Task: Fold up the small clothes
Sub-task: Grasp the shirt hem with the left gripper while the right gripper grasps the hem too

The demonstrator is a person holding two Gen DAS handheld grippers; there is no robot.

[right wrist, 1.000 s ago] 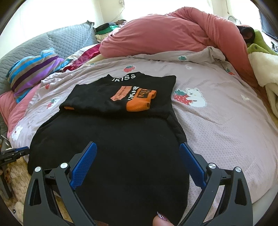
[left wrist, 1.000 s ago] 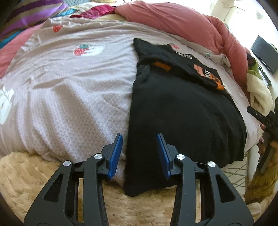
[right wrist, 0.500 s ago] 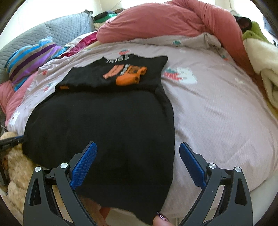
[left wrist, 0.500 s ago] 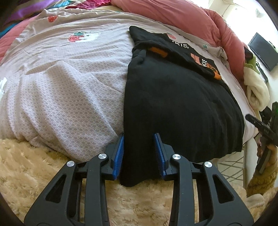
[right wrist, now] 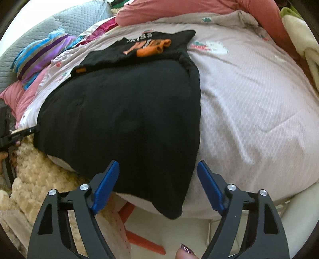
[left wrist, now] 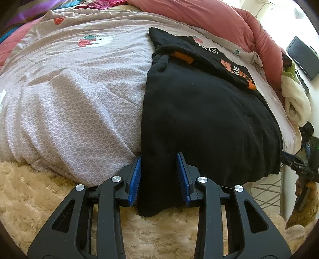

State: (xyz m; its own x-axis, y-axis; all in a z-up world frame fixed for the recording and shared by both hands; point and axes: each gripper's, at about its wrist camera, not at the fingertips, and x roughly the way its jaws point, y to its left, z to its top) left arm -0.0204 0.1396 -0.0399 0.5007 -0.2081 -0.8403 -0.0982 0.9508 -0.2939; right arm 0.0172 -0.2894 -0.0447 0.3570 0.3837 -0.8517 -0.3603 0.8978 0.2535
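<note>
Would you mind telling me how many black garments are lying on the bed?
2. A large plain black garment hangs over the bed's near edge; a smaller printed black top lies folded beyond it, overlapping its far end. Others could be hidden in the bedding behind.

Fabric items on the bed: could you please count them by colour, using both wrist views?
Black: 2, the large black garment and the folded black printed shirt
Pink: 1, the pink duvet
Striped blue and purple: 1, the striped cloth
Cream: 1, the cream blanket
Grey: 1, the grey quilted pillow
Total: 6
</note>
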